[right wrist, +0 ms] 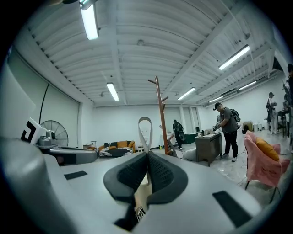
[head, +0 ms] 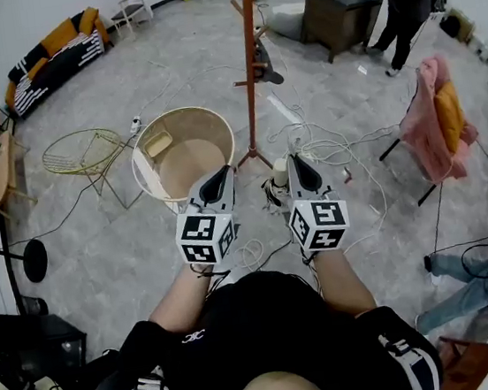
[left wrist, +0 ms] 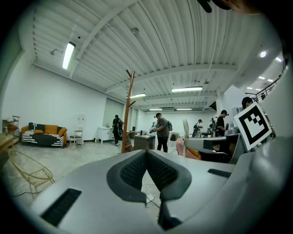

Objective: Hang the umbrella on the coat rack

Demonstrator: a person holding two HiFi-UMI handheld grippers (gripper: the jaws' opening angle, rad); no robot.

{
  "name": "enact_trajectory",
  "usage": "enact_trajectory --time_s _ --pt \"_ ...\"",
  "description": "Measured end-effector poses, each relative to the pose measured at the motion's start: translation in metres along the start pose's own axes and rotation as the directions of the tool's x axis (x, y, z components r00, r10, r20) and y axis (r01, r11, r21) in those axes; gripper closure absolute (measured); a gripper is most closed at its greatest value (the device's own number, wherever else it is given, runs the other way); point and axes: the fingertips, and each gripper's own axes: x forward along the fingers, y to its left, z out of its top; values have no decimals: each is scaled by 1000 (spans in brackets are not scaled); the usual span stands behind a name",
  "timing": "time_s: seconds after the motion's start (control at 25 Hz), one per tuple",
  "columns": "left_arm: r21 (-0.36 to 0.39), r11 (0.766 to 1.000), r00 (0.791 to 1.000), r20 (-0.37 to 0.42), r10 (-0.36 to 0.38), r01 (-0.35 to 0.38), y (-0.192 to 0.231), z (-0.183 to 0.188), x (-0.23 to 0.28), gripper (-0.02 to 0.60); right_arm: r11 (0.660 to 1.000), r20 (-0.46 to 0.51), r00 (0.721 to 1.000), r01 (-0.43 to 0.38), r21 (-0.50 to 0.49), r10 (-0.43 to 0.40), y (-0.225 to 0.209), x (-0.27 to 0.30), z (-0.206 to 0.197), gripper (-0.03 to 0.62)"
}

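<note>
Rack [head: 248, 73] stands at twelve o'clock, well apart from right gripper [head: 298, 163], which pinches the umbrella [right wrist: 143, 189], its strap loop [right wrist: 145, 119] upright. Left gripper [head: 221, 176] is closed, empty.

The right gripper [right wrist: 147, 154] is matt grey plastic, and its fingers [right wrist: 159, 175] are padded in black ribbed rubber. Pinched between them is the umbrella [right wrist: 143, 192], smooth cream plastic, with its grey woven cloth strap [right wrist: 145, 119] rising above the fingertips. Beyond the fingertips, the coat rack [right wrist: 160, 114] is smooth reddish-brown wood.
</note>
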Motion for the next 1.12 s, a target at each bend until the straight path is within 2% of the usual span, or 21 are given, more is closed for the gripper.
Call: enact_trajectory --time_s 0.28,0.52,0.64,0.84,1.12 --pt "-5 1000 1000 10 25 -24 -34 0 20 563 998 14 999 -52 -23 52 -26 -9 10 576" --pt "-10 1000 1000 -9 20 -20 -43 -12 42 563 999 -5 999 -41 -24 40 -53 4 4 576" --pt "-16 1000 1000 -7 14 -14 -29 -17 68 564 999 -10 1000 -24 -28 24 -64 23 -1 576" --pt "-19 1000 999 28 -22 23 -1 -3 120 563 999 -18 1000 10 -31 -10 -80 61 -2 575" --pt "-18 996 996 24 -83 83 83 16 211 563 998 8 998 68 -18 -68 -92 168 21 574"
